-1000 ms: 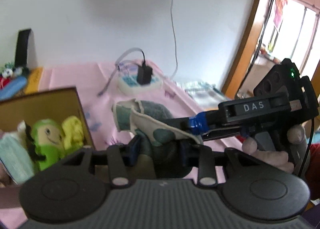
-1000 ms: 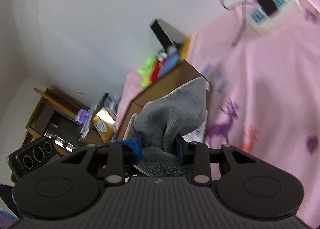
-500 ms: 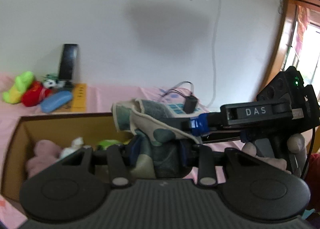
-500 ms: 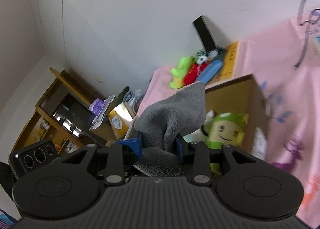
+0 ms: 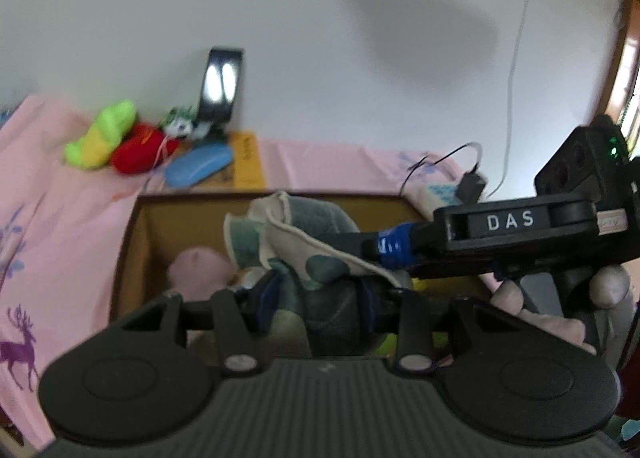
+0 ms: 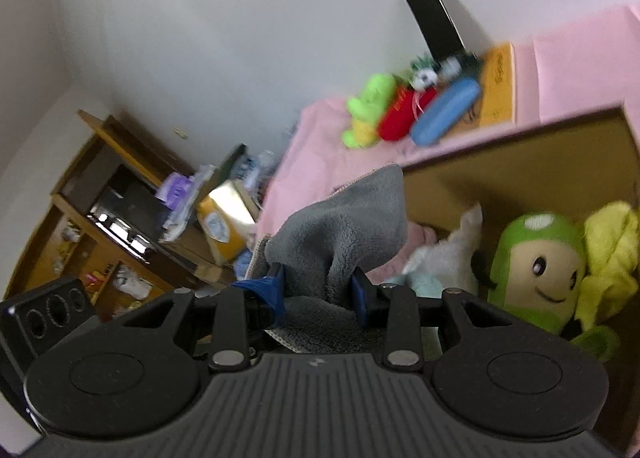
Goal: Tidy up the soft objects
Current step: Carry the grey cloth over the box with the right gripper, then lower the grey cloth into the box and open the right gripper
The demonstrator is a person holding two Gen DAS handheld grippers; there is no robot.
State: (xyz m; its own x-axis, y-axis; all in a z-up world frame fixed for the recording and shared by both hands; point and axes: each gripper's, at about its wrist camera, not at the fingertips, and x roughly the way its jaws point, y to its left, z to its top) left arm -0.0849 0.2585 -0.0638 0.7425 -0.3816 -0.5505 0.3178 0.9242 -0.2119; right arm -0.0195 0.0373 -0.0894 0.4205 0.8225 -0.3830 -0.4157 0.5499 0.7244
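Note:
A folded cloth, grey fleece (image 6: 344, 226) on one side and cream with green spots (image 5: 316, 270) on the other, hangs between both grippers. My left gripper (image 5: 316, 302) has it between its pads, which press on it while the jaws are opening. My right gripper (image 6: 318, 290) is shut on the same cloth, and its taped fingers (image 5: 390, 250) reach in from the right. The cloth hangs over an open cardboard box (image 5: 260, 196). Inside lie a pink plush (image 5: 196, 270), a white plush (image 6: 444, 254), a green smiling plush (image 6: 536, 266) and a yellow one (image 6: 612, 242).
Behind the box, on the pink deer-print tablecloth (image 5: 60, 242), lie a green-yellow plush (image 5: 100, 138), a red plush (image 5: 140, 150) and a blue case (image 5: 200, 166). A black slab (image 5: 222, 86) leans on the wall. A power strip (image 5: 440, 194) lies at the right. Cluttered wooden shelves (image 6: 120, 218) stand beyond the table.
Both grippers carried the cloth sideways from above the pink tablecloth to above the open box. The box has moved to the centre of both views, and its toys now lie just beyond the cloth.

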